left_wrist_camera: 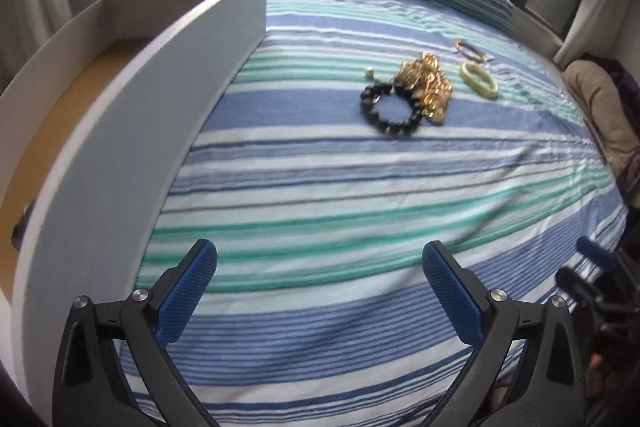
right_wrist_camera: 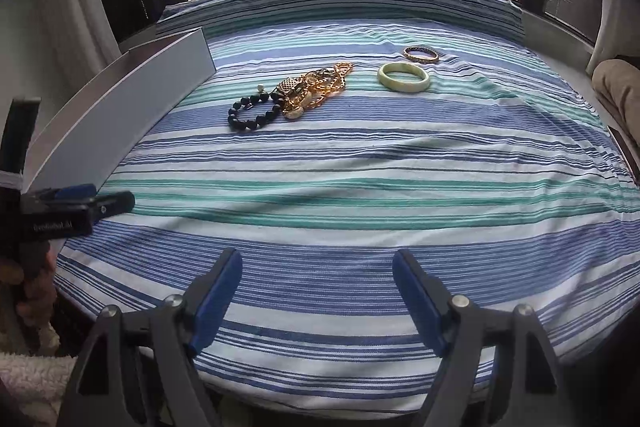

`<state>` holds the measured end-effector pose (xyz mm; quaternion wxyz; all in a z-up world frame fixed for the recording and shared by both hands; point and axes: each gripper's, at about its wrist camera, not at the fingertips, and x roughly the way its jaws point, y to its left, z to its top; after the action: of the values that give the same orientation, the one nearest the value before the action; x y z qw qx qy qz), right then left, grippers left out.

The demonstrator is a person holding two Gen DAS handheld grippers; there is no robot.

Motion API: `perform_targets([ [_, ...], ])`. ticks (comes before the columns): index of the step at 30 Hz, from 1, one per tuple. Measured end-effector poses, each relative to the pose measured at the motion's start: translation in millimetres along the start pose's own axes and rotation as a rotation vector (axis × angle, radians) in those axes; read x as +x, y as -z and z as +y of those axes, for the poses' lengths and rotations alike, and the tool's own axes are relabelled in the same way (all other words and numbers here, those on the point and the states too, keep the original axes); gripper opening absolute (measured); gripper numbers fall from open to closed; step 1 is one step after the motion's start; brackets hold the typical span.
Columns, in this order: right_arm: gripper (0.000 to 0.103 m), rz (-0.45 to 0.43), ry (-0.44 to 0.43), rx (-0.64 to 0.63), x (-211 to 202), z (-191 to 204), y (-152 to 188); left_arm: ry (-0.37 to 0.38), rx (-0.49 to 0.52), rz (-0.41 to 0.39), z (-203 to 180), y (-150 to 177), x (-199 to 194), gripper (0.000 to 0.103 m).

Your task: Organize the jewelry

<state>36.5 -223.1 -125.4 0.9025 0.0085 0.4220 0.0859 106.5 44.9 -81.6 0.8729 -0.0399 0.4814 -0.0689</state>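
Jewelry lies on a striped cloth point(right_wrist_camera: 340, 187): a black bead bracelet point(right_wrist_camera: 253, 113) point(left_wrist_camera: 390, 111), a heap of gold chains point(right_wrist_camera: 316, 87) point(left_wrist_camera: 428, 85), a pale green bangle point(right_wrist_camera: 404, 77) point(left_wrist_camera: 479, 78), a thin dark patterned bangle point(right_wrist_camera: 421, 53) point(left_wrist_camera: 472, 51) and a small pearl point(right_wrist_camera: 261, 88) point(left_wrist_camera: 369, 71). A white open drawer point(left_wrist_camera: 132, 131) point(right_wrist_camera: 116, 123) stands at the left, its floor brown. My left gripper point(left_wrist_camera: 320, 267) is open and empty, near the drawer's front. It also shows in the right wrist view point(right_wrist_camera: 76, 205). My right gripper point(right_wrist_camera: 318, 269) is open and empty, well short of the jewelry.
A window with tower blocks lies behind the table. Dark frames and curtains stand at both sides. A beige cushion point(left_wrist_camera: 600, 107) point(right_wrist_camera: 618, 87) sits at the right edge. A small dark item point(left_wrist_camera: 20, 227) lies inside the drawer at the left.
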Motion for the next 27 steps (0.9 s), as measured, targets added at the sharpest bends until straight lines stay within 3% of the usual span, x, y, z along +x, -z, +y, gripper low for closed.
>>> perform_targets([
  [4,0.079,-0.004,-0.014,0.032,2.3,-9.4,-1.8,0.110,0.026,-0.022,-18.9,-59.4,13.8,0.102],
  [9,0.079,-0.016,-0.027,0.047,1.4,-16.6,-1.4,0.101,0.081,-0.020,-37.6,-98.9,83.6,0.101],
  [11,0.079,-0.018,-0.028,0.053,0.2,-20.4,-0.8,0.075,0.096,-0.004,-41.4,-103.0,107.9,0.089],
  [15,0.079,-0.022,-0.030,0.063,-1.4,-28.3,0.9,0.055,0.133,0.024,-47.7,-97.1,134.0,0.077],
  [16,0.079,-0.021,-0.030,0.064,-0.7,-30.0,1.3,0.045,0.156,0.026,-50.3,-93.8,136.6,0.070],
  [18,0.079,-0.015,-0.030,0.069,1.8,-33.9,1.4,0.012,0.223,-0.001,-58.2,-86.7,135.2,0.047],
  [19,0.079,-0.012,-0.031,0.074,3.4,-35.8,1.1,0.008,0.255,-0.012,-61.7,-84.5,133.8,0.021],
  [20,0.079,-0.008,-0.031,0.078,4.8,-37.1,0.7,0.032,0.260,-0.005,-62.9,-84.2,132.3,0.011],
  [27,0.079,-0.022,-0.028,0.090,2.1,-40.7,-2.9,0.091,0.155,-0.038,-44.6,-78.9,93.2,0.011],
])
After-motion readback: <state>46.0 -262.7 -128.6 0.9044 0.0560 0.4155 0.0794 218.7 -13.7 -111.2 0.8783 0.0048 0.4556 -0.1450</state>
